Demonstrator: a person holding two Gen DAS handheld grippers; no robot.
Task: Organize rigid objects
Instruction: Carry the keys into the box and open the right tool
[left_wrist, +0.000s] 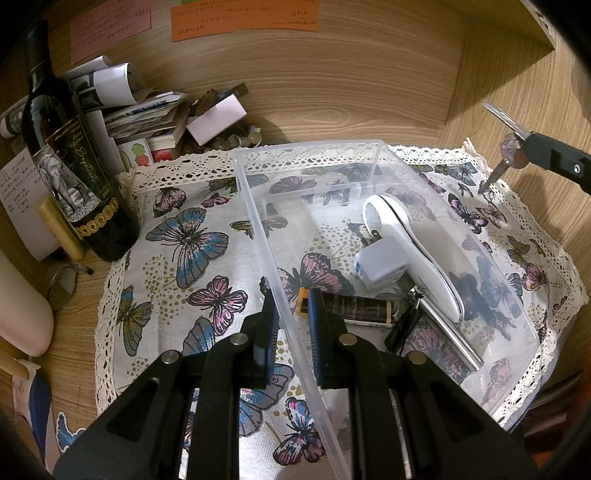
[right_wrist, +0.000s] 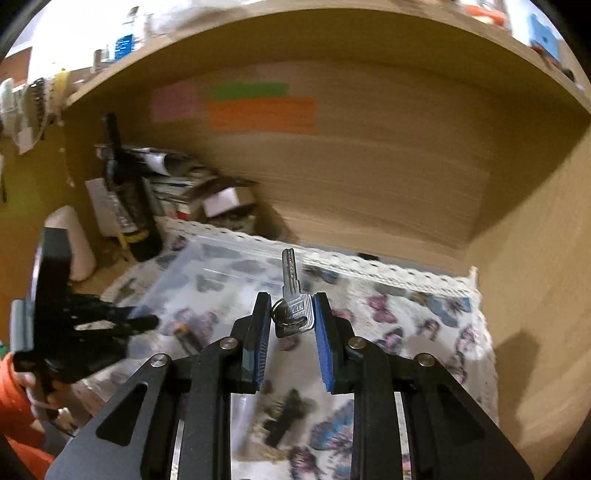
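clear bin: transparent rectangular plastic bin (left_wrist: 369, 155) sits on the butterfly-print cloth with lace edging (left_wrist: 192, 236), nearer the cloth's right edge; long side runs from the near edge toward the back.
bin contents: white handheld lint shaver (left_wrist: 406, 236) lies diagonally, head toward the back; small white-and-blue block (left_wrist: 380, 266) touches its left side; dark cylindrical tube with a gold end (left_wrist: 354, 306) lies crosswise at the near end; black clip-like piece (left_wrist: 402, 328) and a metal rod (left_wrist: 454, 339) beside it.
left tool (left_wrist: 291, 317): pads straddle the bin's left wall near its near end, one pad outside, one inside, closed tight on that wall.
keys: silver key bunch on a ring (right_wrist: 291, 306), one blade pointing up and away, gripped at the head.
right tool (right_wrist: 290, 314): narrow, clamped on the keys; in the left wrist view it hangs above the cloth's far right corner, outside the bin, keys off the surface.
desk: wood-grain desk (left_wrist: 332, 96) with a back panel and a right side wall.
left side of desk: dark wine bottle with an elephant label (left_wrist: 70, 162) upright at the cloth's left edge; pile of papers and cards (left_wrist: 147, 114) behind it.
back panel: orange note (left_wrist: 243, 18) and pink note (left_wrist: 110, 29) stuck on.
right wrist view: motion-blurred; orange sleeve (right_wrist: 14, 391) at the left edge.
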